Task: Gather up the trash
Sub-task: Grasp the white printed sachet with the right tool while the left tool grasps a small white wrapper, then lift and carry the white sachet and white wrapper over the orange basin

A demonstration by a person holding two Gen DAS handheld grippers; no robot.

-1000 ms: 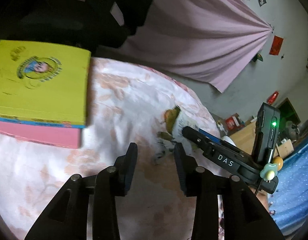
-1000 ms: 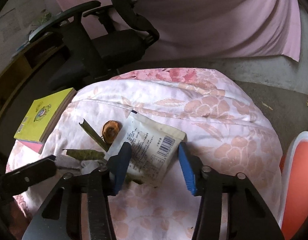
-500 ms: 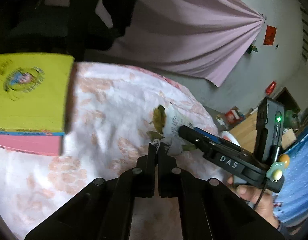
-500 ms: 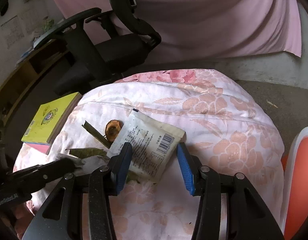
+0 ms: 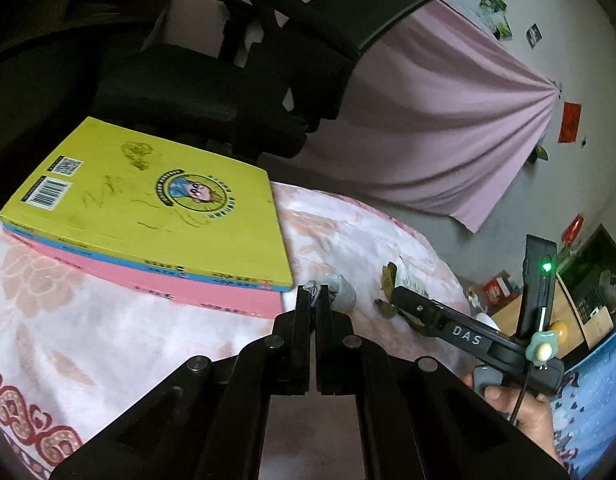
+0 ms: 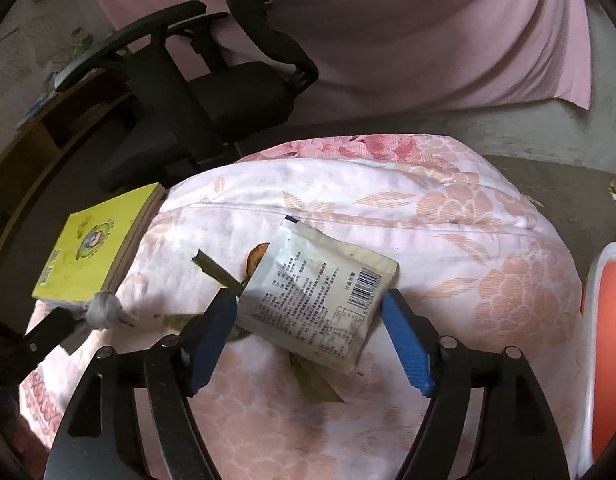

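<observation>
A crumpled grey tissue wad (image 5: 342, 294) is pinched in my left gripper (image 5: 314, 294), which is shut on it just above the floral quilt (image 5: 108, 340). The right wrist view shows the same wad (image 6: 104, 310) at the far left. A white snack packet (image 6: 320, 292) with a barcode lies on the quilt between the blue pads (image 6: 404, 336) of my right gripper (image 6: 308, 300). Its jaws are opening and straddle the packet without pressing it. A dried orange slice (image 6: 255, 258) and green leaf strips (image 6: 216, 270) lie beside and under the packet.
Yellow and pink books (image 5: 148, 208) are stacked at the quilt's left edge. A black office chair (image 6: 212, 96) stands behind them, before a pink curtain (image 6: 428, 32). An orange and white container (image 6: 608, 340) sits at the right edge. A hand (image 5: 520, 404) holds the right gripper.
My left gripper closed on the tissue wad and carried it left, toward the books. The right gripper's jaws spread wider around the packet.
</observation>
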